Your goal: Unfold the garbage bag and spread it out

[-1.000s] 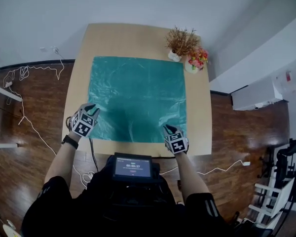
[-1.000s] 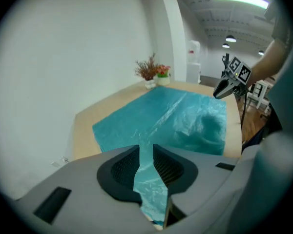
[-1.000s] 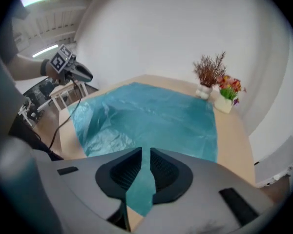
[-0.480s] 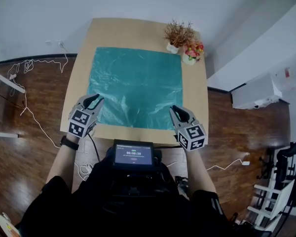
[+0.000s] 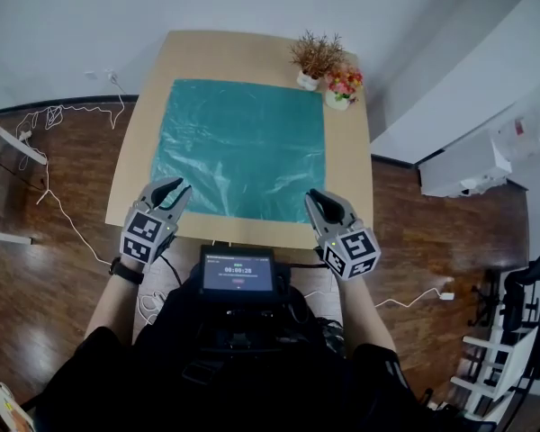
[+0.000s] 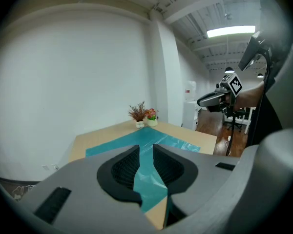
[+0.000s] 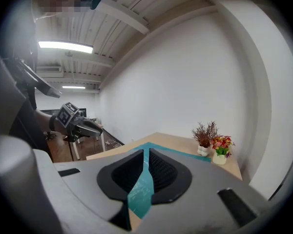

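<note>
The teal garbage bag (image 5: 238,149) lies spread flat as a wide sheet on the wooden table (image 5: 243,48), with light wrinkles near its front right. Both grippers hover above the table's near edge, clear of the bag. My left gripper (image 5: 173,188) is open with nothing between its fingers; in the left gripper view (image 6: 145,149) the bag (image 6: 151,140) shows through the gap. My right gripper (image 5: 316,196) has its jaws closing to a narrow slit and holds nothing. Through that slit the right gripper view (image 7: 146,153) shows only the bag (image 7: 139,191) below.
Two small flower pots (image 5: 328,70) stand at the table's far right corner. White cables (image 5: 63,115) trail over the wooden floor at left. A white unit (image 5: 459,165) sits by the wall at right. A small screen (image 5: 238,273) hangs at the person's chest.
Both grippers have pulled back from the bag's front corners toward the person and risen off the table. The bag stays flat where it lay.
</note>
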A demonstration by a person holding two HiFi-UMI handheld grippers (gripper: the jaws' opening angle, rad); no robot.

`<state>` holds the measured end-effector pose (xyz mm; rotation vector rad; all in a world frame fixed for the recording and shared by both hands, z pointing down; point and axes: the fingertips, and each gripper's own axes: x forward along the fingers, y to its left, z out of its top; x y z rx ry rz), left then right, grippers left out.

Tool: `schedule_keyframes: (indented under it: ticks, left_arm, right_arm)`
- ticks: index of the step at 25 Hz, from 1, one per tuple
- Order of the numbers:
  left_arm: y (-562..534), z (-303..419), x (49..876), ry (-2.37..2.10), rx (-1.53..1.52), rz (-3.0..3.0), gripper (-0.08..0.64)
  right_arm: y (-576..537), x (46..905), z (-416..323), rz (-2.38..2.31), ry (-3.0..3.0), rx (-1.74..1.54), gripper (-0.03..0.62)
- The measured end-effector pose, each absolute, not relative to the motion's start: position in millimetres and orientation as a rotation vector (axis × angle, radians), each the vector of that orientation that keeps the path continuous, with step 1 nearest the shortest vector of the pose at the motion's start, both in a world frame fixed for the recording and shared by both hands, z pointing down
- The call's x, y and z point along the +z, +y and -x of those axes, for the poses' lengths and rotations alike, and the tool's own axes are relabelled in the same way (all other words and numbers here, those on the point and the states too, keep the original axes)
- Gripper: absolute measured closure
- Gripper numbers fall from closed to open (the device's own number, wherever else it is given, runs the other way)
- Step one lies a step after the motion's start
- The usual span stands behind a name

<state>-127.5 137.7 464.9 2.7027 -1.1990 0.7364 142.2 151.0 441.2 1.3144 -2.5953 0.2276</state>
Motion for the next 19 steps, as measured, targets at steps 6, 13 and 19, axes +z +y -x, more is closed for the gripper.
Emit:
schedule_keyframes:
  ticks: [6,13,19]
  left_arm:
    - [148.8,125.5,453.9,-1.231,0.724,-2.723,0.465]
    - [159.4,120.1,456.3,-1.232,0.738,-2.729,0.465]
    - [161.6,119.6,457.9,-1.229,0.748,-2.724,0.465]
  right_arm:
    - [168.6,439.0,-135.8,-1.289,-2.610,0.213,0.535]
    - [178.5,438.6,-144.2,-1.305,-2.610,0.192,0.535]
    - [184.4,441.3,-148.9,-1.320,-2.605,0.199,0.535]
